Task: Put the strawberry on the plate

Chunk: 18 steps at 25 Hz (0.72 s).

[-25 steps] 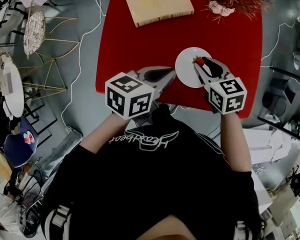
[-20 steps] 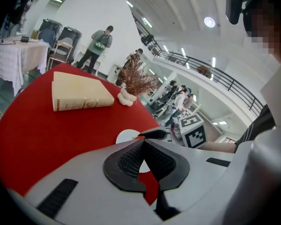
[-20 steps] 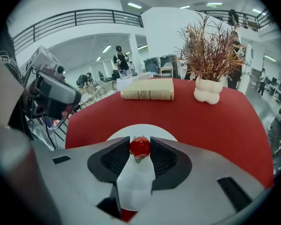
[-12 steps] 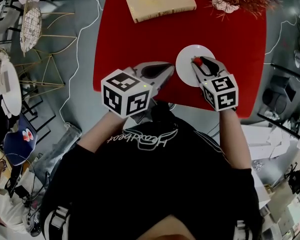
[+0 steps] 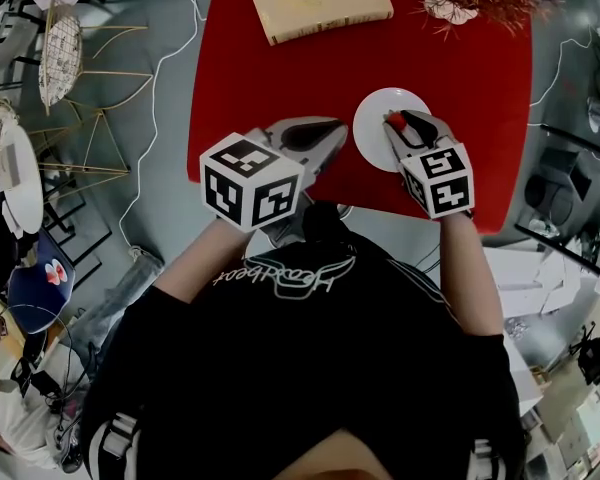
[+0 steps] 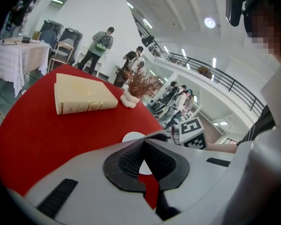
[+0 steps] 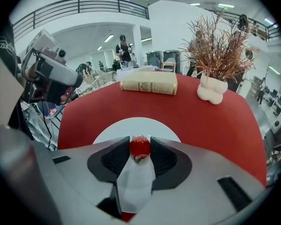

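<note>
Over the plate (image 5: pixel 372 136), with your right gripper's (image 5: pixel 394 123) fingers clamped on the strawberry (image 7: pixel 139 146), lower it to touch, then release slowly; left gripper's (image 6: pixel 143 144) fingers sit closed, empty

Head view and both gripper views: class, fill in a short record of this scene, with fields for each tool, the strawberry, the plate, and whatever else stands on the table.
surface: red table
right tool: closed on the strawberry, poised over the white plate
strawberry: pinched at the tool's tips; whether it touches the plate cannot be told
left tool: jaws together, nothing between them, at the table's near edge, left of the plate
other things: cream book and dried plant in a white vase at the far side
task status: strawberry not yet released
</note>
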Tool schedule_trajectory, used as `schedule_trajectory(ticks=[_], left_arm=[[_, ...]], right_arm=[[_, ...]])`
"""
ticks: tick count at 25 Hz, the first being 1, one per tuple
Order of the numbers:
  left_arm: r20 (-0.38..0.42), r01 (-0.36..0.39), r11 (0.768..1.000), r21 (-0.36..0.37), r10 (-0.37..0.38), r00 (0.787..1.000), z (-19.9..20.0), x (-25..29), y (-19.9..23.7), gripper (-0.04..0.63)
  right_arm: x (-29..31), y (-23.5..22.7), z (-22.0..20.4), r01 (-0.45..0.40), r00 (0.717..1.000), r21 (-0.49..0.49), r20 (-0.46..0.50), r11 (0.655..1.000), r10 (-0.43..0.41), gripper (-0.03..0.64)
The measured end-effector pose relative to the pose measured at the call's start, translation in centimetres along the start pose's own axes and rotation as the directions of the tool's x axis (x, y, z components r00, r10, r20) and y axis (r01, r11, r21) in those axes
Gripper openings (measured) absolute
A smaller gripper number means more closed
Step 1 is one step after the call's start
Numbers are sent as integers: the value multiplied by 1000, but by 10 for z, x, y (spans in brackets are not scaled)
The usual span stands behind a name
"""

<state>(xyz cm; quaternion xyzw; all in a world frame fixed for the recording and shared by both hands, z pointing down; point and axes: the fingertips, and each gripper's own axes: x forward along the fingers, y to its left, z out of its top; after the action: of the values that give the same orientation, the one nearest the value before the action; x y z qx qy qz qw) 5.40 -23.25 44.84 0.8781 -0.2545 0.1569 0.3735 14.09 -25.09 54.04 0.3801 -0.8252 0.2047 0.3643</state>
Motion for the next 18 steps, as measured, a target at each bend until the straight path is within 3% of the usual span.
schedule_trajectory(ticks=[8, 18], left_arm=[[1, 2, 1000, 18, -2, 1000, 1, -3, -4, 6], [8, 7, 1000, 29, -7, 1000, 0, -23, -13, 6]], right_arm=[[1, 3, -2, 6, 1000, -11, -4, 1000, -6, 130], [-13, -3, 3, 38, 999, 28, -10, 999, -38, 195]])
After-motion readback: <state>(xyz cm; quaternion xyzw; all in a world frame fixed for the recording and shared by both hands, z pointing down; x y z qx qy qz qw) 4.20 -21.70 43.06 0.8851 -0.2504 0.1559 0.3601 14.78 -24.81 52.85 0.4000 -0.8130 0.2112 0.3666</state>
